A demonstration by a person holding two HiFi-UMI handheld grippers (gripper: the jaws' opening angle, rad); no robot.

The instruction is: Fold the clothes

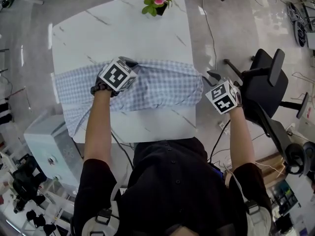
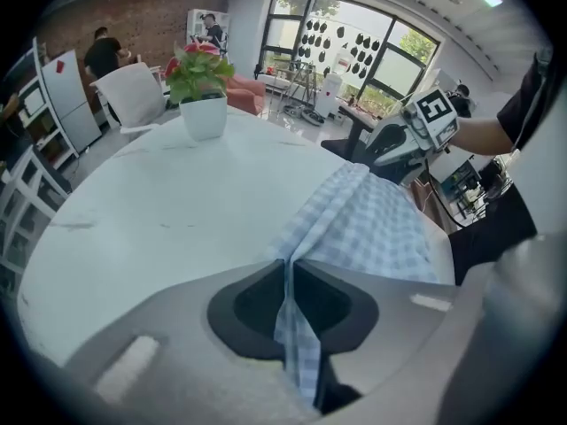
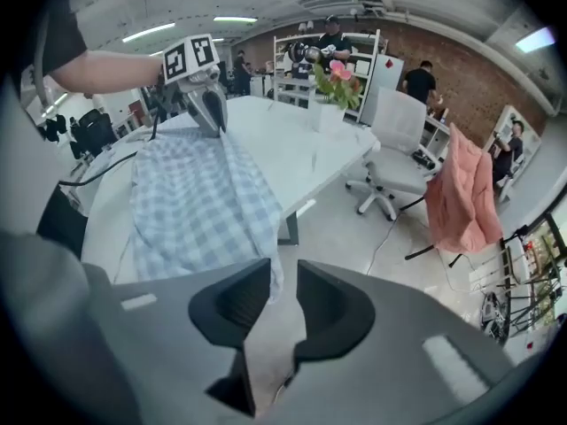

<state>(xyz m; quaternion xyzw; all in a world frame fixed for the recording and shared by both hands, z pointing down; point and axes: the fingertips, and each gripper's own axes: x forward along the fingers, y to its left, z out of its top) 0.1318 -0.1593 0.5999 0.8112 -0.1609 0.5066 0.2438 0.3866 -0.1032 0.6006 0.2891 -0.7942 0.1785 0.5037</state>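
Two grippers at the white table [image 1: 123, 28], head view: left gripper [image 1: 130, 62] above the checked cloth [image 1: 162, 88] spread across the table's near half, right gripper [image 1: 212, 75] just off the table's right edge. Left gripper view: clamps a cloth fold, jaws closed on it, over the tabletop. Right gripper view: stands parted, pinching nothing, cloth edge beside one jaw, past the table's corner.

Brick wall [image 3: 465, 56], big windows [image 2: 354, 42], grey floor [image 1: 241, 38], white office chair [image 3: 394, 140]

Both arms stretched forward, left hand-held gripper [image 2: 290, 273] tipped down, jaws clamped; right hand-held gripper [image 3: 283, 282], jaws slightly apart
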